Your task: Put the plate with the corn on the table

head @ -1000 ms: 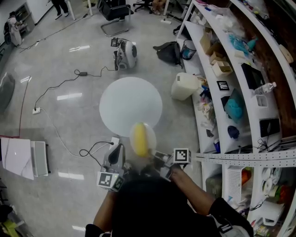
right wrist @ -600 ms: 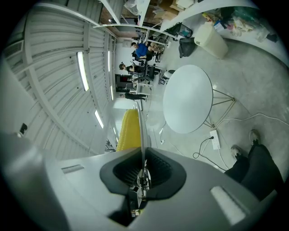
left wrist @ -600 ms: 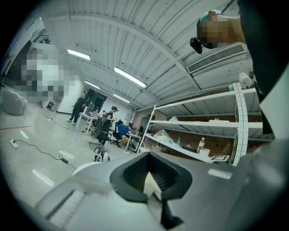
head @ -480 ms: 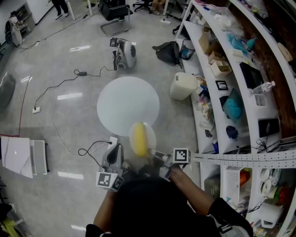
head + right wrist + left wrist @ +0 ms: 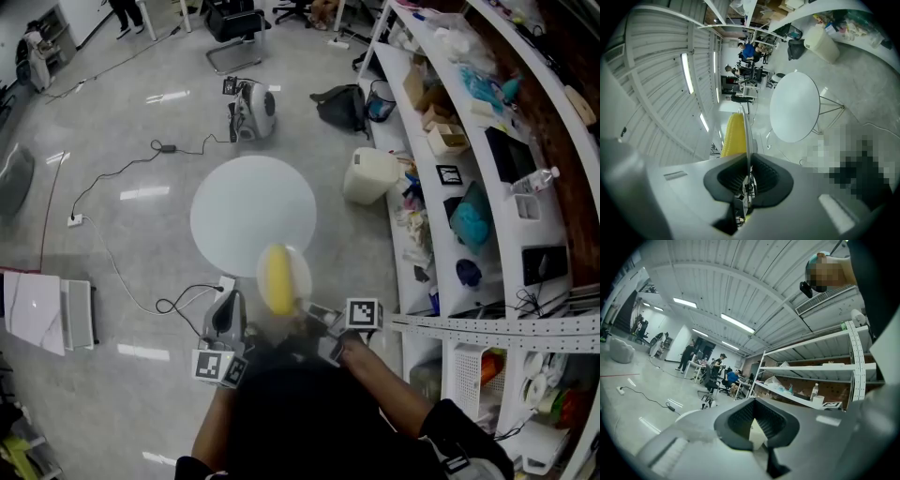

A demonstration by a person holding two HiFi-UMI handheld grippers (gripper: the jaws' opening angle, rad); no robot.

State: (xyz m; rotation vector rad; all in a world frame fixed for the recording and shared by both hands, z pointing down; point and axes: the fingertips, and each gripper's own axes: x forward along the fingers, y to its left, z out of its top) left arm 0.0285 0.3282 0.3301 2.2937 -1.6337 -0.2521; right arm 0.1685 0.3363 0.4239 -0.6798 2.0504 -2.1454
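Observation:
A white plate carrying a yellow corn cob hangs in the air just in front of the near rim of a round white table. My right gripper is shut on the plate's near edge. In the right gripper view the plate stands edge-on between the jaws of the right gripper, with the corn on its left face and the table beyond. My left gripper hovers to the left of the plate, shut and holding nothing. The left gripper view shows only the room beyond it.
Long white shelves crowded with objects run down the right side. On the floor stand a white bin, a black bag and a small white machine. Cables trail on the left. White boards lie at the far left.
The plate with the corn and both grippers have drifted slightly left in the head view. The right gripper's hold on the plate is unchanged.

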